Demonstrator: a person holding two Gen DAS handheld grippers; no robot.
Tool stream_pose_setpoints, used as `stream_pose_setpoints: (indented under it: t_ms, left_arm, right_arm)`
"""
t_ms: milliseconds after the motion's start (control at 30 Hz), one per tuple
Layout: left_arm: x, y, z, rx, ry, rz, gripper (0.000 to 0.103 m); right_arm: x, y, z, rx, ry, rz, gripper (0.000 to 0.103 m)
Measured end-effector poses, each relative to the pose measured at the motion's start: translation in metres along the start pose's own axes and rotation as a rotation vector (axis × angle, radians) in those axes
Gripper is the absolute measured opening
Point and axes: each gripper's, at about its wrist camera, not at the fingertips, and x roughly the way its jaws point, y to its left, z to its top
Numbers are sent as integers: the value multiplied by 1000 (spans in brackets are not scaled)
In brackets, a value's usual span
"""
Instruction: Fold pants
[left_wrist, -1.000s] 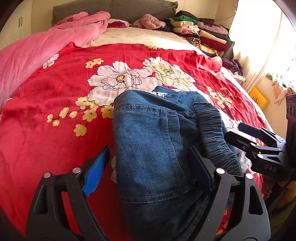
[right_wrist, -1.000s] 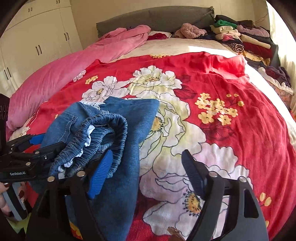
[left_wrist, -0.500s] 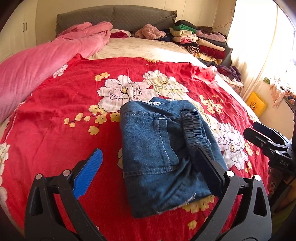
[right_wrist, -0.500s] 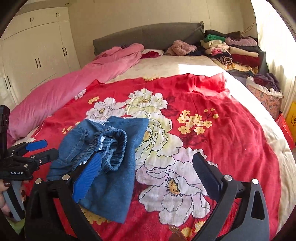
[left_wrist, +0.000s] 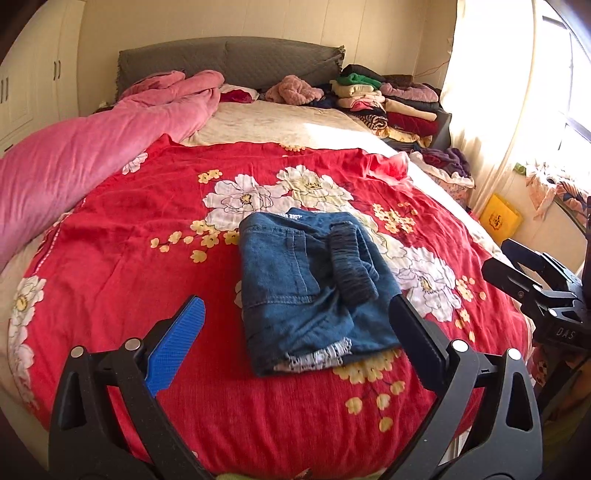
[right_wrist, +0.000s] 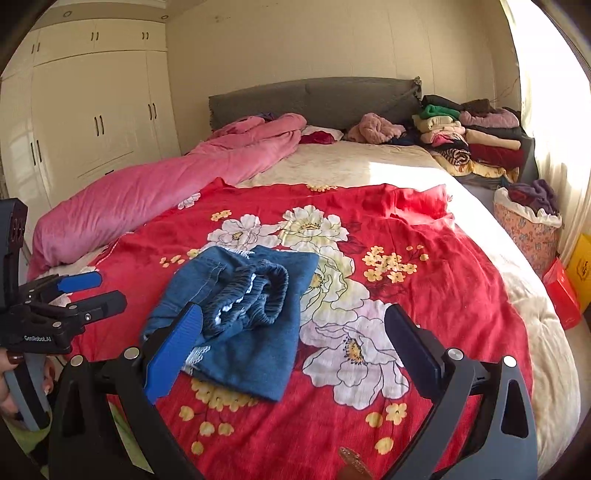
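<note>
My left tool (left_wrist: 295, 332) stood wide, its blue pad on the left and its black finger on the right, with nothing between them; its jaws had just been opening to that full spread. My right tool (right_wrist: 291, 332) was the same, spread wide and gripping nothing, having also just finished opening. Both hung above the near edge of the bed, clear of the fabric.

Just beyond the left tool lay the pants (left_wrist: 314, 291), blue denim folded into a compact block, resting flat on the red floral blanket (left_wrist: 129, 277). The dark gathered waistband (left_wrist: 351, 269) sat on top, toward the right side of the block, and a strip of white lace trim showed at the near edge. From the right wrist view the pants (right_wrist: 251, 314) lay to the left of centre, partly behind that tool's blue pad.

In the left wrist view, the right tool appeared at the far right edge, apart from the pants. In the right wrist view, the left tool showed at the left edge, with a hand (right_wrist: 7, 384) on its grip.

Further out, a pink quilt (left_wrist: 81, 162) lay bunched along the left side of the bed. A grey headboard (right_wrist: 314, 99) stood at the far end, with a stack of folded clothes (right_wrist: 472, 140) at the far right.
</note>
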Motion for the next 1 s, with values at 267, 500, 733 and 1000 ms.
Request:
stream_pose_setpoints:
  t_ms: [267,500,733,1000]
  left_arm:
    - [-19,-7,-20,14,4,13,93]
    - [-19,-4,-41,-2,56,14,93]
    - [-15,-1,-55,-11,74,25,93]
    - [-11,7,-60,-37,87,46,93]
  right_arm:
    - [-19,5,-14,-6,10,3,98]
    - [-27,7,-34,-15,35,-28,98]
    - [-15,3,-59,34,98,-35,98]
    - [-6,2,-65,36,123,-41,98]
